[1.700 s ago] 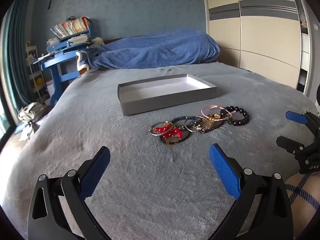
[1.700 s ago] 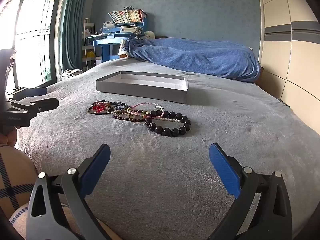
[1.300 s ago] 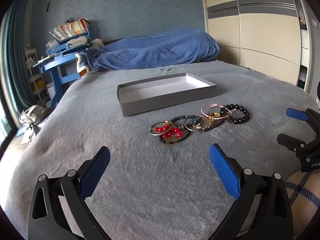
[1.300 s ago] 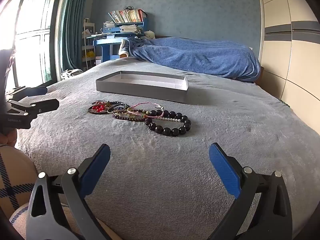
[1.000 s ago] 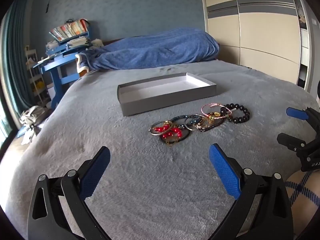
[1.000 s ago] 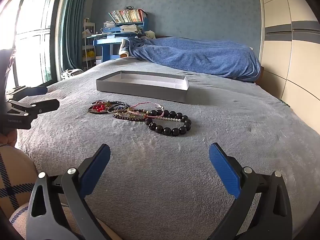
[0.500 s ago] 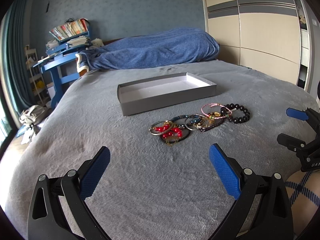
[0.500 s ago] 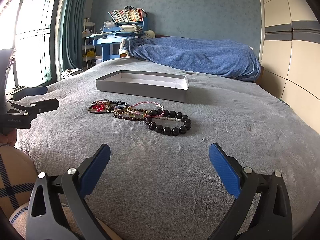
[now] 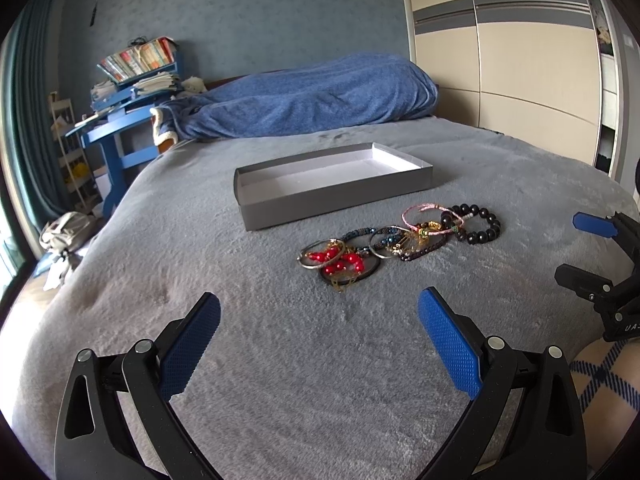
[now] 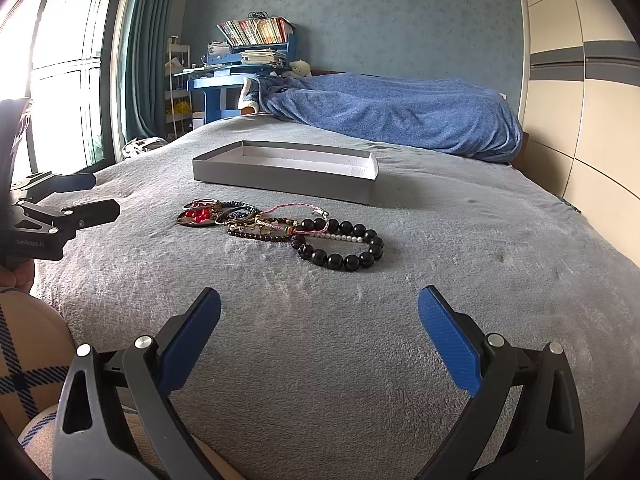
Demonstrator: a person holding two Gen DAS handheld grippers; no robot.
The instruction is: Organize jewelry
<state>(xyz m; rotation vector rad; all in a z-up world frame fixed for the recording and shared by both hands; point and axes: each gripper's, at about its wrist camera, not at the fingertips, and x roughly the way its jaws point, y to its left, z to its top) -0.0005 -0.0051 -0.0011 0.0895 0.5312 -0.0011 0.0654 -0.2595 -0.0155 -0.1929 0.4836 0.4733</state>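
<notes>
A pile of bracelets (image 9: pixel 400 240) lies on the grey bed cover, just in front of a shallow grey tray (image 9: pixel 332 200) with a bare white inside. The pile holds a red bead bracelet (image 9: pixel 338 260), a pink cord bracelet (image 9: pixel 430 216) and a black bead bracelet (image 10: pixel 340 242). The pile (image 10: pixel 256 220) and tray (image 10: pixel 284 178) also show in the right wrist view. My left gripper (image 9: pixel 318 344) is open and empty, short of the pile. My right gripper (image 10: pixel 318 344) is open and empty, short of the black beads.
A rumpled blue blanket (image 9: pixel 308 100) lies across the far end of the bed. A blue desk with books (image 9: pixel 132 92) stands at the far left. Wardrobe doors (image 9: pixel 520 64) line the right wall. A window with teal curtains (image 10: pixel 80 60) is on the left.
</notes>
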